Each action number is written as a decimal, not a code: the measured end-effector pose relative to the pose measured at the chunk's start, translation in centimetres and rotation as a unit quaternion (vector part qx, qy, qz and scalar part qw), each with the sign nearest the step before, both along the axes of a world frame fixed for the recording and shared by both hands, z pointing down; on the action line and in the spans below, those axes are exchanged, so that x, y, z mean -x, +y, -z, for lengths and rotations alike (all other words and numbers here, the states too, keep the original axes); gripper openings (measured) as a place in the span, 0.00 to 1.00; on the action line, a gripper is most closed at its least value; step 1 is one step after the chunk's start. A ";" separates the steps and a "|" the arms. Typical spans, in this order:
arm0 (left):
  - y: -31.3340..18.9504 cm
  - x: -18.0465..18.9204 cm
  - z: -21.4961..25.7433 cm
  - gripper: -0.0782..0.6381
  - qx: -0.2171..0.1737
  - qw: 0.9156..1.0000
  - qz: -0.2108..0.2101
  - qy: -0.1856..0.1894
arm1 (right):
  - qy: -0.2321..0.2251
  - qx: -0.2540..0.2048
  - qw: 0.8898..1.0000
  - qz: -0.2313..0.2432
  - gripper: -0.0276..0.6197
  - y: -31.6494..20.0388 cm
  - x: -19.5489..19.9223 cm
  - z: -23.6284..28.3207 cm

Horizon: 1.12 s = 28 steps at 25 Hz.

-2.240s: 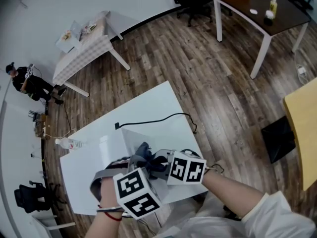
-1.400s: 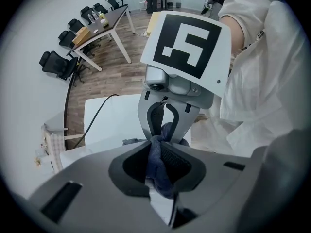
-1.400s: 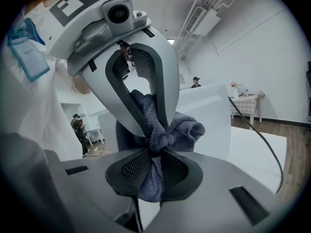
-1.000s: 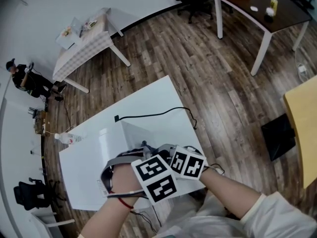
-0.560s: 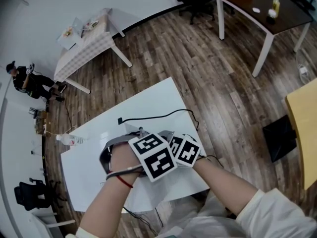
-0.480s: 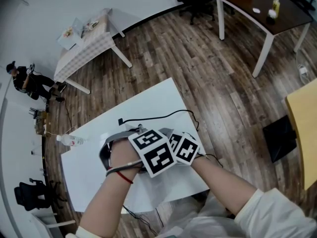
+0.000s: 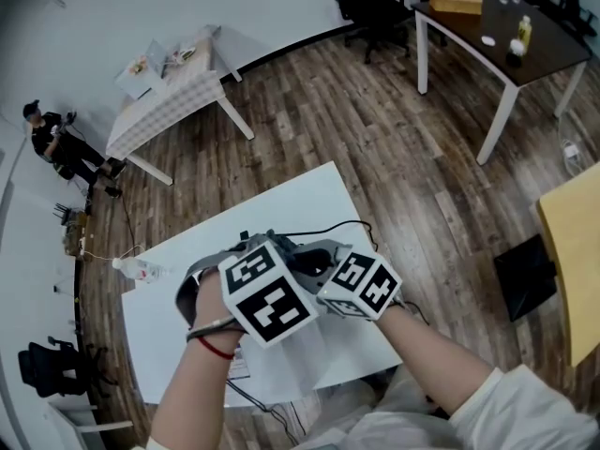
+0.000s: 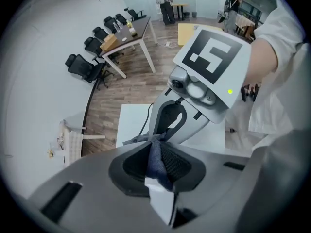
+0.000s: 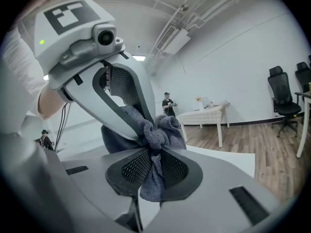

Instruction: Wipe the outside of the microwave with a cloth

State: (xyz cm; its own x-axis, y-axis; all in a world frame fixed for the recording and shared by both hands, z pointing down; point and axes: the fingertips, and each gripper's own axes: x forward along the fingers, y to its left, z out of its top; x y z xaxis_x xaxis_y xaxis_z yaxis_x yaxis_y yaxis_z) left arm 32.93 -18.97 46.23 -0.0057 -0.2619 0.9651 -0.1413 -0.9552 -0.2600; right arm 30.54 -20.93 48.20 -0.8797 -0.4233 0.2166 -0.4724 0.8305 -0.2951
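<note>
A dark blue-grey cloth (image 7: 312, 261) is bunched between my two grippers above the white table (image 7: 309, 195). My left gripper (image 7: 281, 256) points steeply down, shut on one end of the cloth (image 8: 156, 159). My right gripper (image 7: 317, 268) lies nearly level and is shut on the other end of the cloth (image 9: 154, 154). Their jaws meet almost tip to tip. In the head view the hands and marker cubes hide most of the white microwave (image 7: 281, 359); only a pale part shows near the table's front edge.
A black cable (image 7: 328, 228) runs across the table behind the grippers, and a water bottle (image 7: 141, 270) lies at its left edge. A checked-cloth table (image 7: 169, 101), a dark desk (image 7: 497, 36) and a yellow tabletop (image 7: 574, 242) stand around. A person (image 7: 56, 143) is far left.
Both grippers have moved together toward the table's far side and come up, still holding the cloth between them. Their marker cubes now sit higher in the head view.
</note>
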 end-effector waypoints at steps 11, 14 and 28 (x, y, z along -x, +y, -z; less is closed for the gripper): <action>6.0 4.0 11.8 0.19 -0.097 0.949 0.038 0.296 | -0.024 -0.096 0.993 0.057 0.15 6.1 2.8 11.5; 8.0 7.4 12.6 0.19 -0.112 0.935 0.049 0.334 | -0.004 -0.106 0.990 0.090 0.15 8.2 5.8 12.1; 9.7 16.4 6.6 0.19 -0.132 0.882 0.111 0.437 | 0.141 -0.070 0.977 0.141 0.18 11.0 12.7 7.5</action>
State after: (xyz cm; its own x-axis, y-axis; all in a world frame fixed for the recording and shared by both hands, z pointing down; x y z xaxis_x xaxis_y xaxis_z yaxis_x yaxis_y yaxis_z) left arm 16.58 -9.24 39.62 0.6314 -0.5651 0.5310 -0.5752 -0.8006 -0.1681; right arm 17.84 -9.94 40.69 -0.8791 -0.2161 0.4249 -0.2653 0.9623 -0.0596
